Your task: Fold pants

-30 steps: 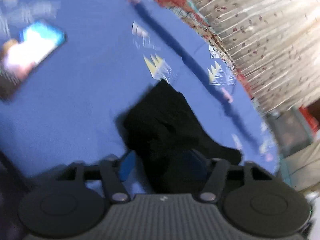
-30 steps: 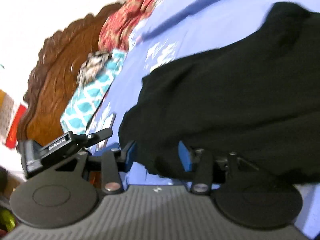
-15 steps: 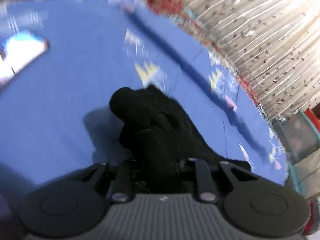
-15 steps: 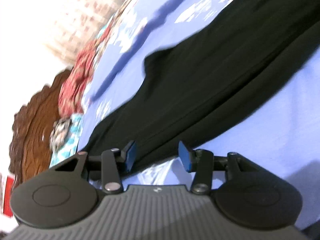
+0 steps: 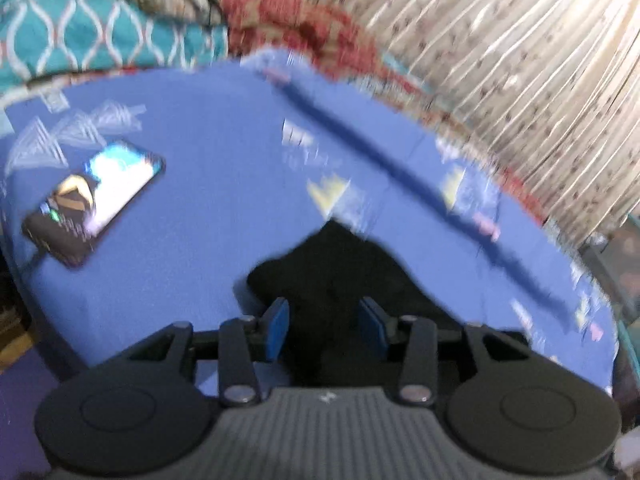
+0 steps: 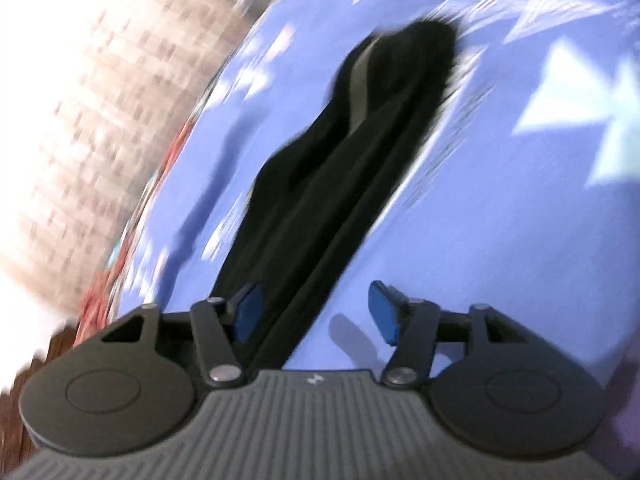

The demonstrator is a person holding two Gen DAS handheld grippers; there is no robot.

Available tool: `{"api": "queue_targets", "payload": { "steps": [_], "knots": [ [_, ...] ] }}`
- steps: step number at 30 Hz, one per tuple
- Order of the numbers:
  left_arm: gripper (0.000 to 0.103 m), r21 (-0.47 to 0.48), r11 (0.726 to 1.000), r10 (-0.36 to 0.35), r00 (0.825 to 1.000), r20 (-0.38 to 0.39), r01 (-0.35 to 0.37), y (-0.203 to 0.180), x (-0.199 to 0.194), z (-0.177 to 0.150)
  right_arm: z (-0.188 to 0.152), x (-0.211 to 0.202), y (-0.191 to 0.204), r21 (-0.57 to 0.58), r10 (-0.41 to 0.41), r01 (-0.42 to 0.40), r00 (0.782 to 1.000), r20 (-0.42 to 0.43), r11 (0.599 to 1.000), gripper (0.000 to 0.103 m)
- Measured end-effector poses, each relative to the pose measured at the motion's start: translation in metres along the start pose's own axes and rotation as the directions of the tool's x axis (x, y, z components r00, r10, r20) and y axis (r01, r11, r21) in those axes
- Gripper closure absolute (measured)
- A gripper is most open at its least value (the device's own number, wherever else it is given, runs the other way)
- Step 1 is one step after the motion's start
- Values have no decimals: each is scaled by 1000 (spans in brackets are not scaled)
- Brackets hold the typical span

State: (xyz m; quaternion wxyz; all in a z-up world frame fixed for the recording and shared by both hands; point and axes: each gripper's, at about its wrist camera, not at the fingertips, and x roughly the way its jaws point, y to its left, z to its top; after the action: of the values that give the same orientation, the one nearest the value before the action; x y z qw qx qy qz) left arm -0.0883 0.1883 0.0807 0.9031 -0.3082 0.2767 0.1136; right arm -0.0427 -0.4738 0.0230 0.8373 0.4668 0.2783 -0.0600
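Pants: black pants (image 6: 320,184) lie stretched long across a blue bedsheet (image 5: 192,240), one end bunched.
Left gripper (image 5: 325,326): jaws parted, fabric between the pads, unclamped.
Right gripper (image 6: 316,314): spread wide, holding nothing.

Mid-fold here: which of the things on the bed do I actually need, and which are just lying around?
Needed:
- black pants, stretched out on the blue bedsheet
- left gripper, open over the cloth
- right gripper, open

Lying about:
- phone, screen lit
- teal patterned fabric
- red patterned fabric
- curtain
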Motion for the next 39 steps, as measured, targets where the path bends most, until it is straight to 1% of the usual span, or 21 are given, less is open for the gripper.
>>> {"api": "queue_targets", "payload": {
  "steps": [2,4,6,8,10,12,15,16,17,18,19,23,24,25,26,27,28,30,33,36,39],
  "knots": [
    [64,37,999,-40,999,8,40,-17,-3,4,14,1,-15,45,-5,3,999,48,999,40],
    [64,86,993,-79,997,-8,79,-40,5,2,26,5,-26,79,-2,-5,996,84,997,39],
    [64,135,983,-115,992,-59,122,-63,19,-7,29,16,-24,96,1,-11,994,111,995,37],
    [64,187,971,-132,984,-117,152,-86,41,-21,44,22,-32,100,-4,-9,992,124,995,37],
    [66,222,961,-123,976,-178,162,-103,60,-38,55,30,-38,106,-8,-6,990,139,994,37],
    [66,222,961,-107,961,-253,165,-116,86,-53,73,33,-50,124,-18,0,989,148,992,37],
    [66,239,964,-33,944,-327,117,-121,116,-71,98,41,-67,151,-16,-7,988,154,988,37],
    [70,256,962,3,938,-347,92,-120,124,-76,104,43,-69,153,-15,-9,987,157,988,37],
    [71,280,957,29,936,-350,75,-119,130,-81,108,45,-69,151,-14,-11,987,162,988,37],
    [73,298,952,32,941,-336,74,-117,126,-86,113,50,-69,147,-13,-12,986,164,989,37],
    [73,307,949,30,942,-334,78,-116,122,-88,115,53,-68,145,-15,-9,986,167,989,37],
    [74,292,953,29,937,-349,80,-115,120,-85,121,65,-57,123,-25,4,986,165,992,36],
    [74,291,954,28,936,-350,80,-116,120,-85,121,67,-53,109,-27,10,987,157,994,49],
    [74,291,954,30,936,-351,78,-117,118,-85,123,69,-49,93,-27,14,990,141,996,72],
    [74,287,955,29,935,-354,79,-118,116,-84,122,69,-45,88,-23,12,992,124,996,82],
    [73,278,957,21,934,-357,85,-118,113,-81,122,68,-40,76,-16,7,992,122,997,84],
    [73,263,960,5,934,-358,96,-117,108,-79,120,63,-32,45,-6,1,991,130,999,86],
    [73,236,965,-28,935,-354,119,-113,102,-71,111,51,-8,-60,23,-15,990,137,998,88],
    [72,199,965,-95,936,-338,170,-108,84,-62,88,36,34,-227,81,-53,989,120,972,88],
    [72,181,959,-151,937,-316,216,-102,65,-54,50,29,79,-388,156,-124,986,53,913,88],
    [72,171,955,-185,935,-302,244,-94,52,-50,1,35,119,-509,190,-186,981,-44,841,88]
  ]
}}
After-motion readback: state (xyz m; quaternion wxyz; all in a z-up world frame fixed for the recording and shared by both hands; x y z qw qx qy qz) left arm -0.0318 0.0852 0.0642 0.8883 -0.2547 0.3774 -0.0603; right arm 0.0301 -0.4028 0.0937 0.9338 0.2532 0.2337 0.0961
